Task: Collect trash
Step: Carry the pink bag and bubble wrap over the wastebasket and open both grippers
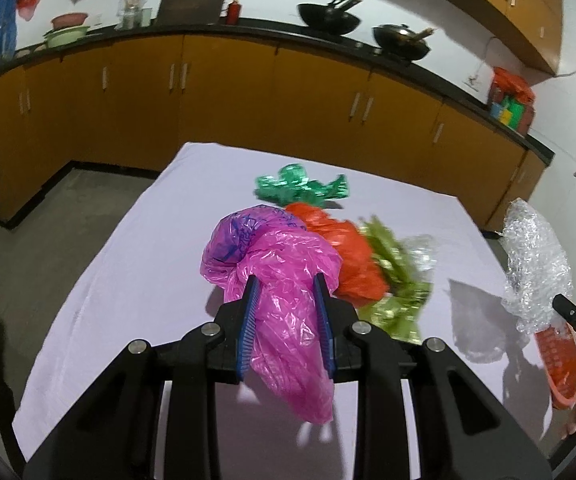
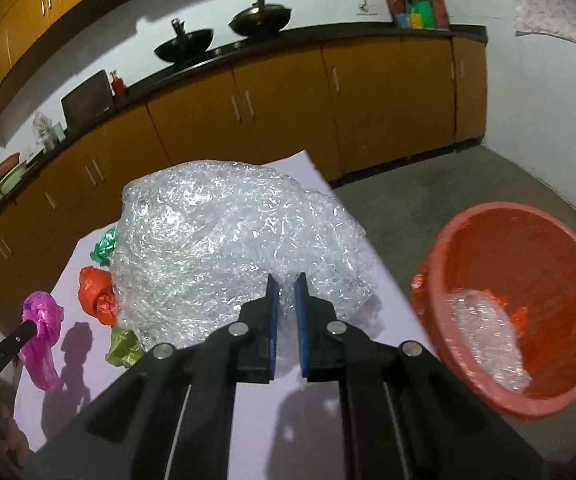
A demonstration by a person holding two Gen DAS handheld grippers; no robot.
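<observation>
Left gripper (image 1: 286, 300) clamping a crumpled pink plastic bag (image 1: 276, 280), its blue-padded fingers (image 1: 250, 320) closing partway around the bunched film above the white-covered table (image 1: 108, 280). Right gripper (image 2: 286, 304) pinching a large wad of clear bubble wrap (image 2: 228, 240), jaws nearly together on the edge of it, hanging over the table's right edge. Lying on the cloth: a crumpled orange plastic bag (image 1: 343, 248), a green foil wrapper (image 1: 299, 188), a yellow-green foil wrapper (image 1: 395, 292). Sitting on the floor beside the table, a round orange plastic basin (image 2: 519, 304) holding another piece of bubble wrap (image 2: 483, 340).
</observation>
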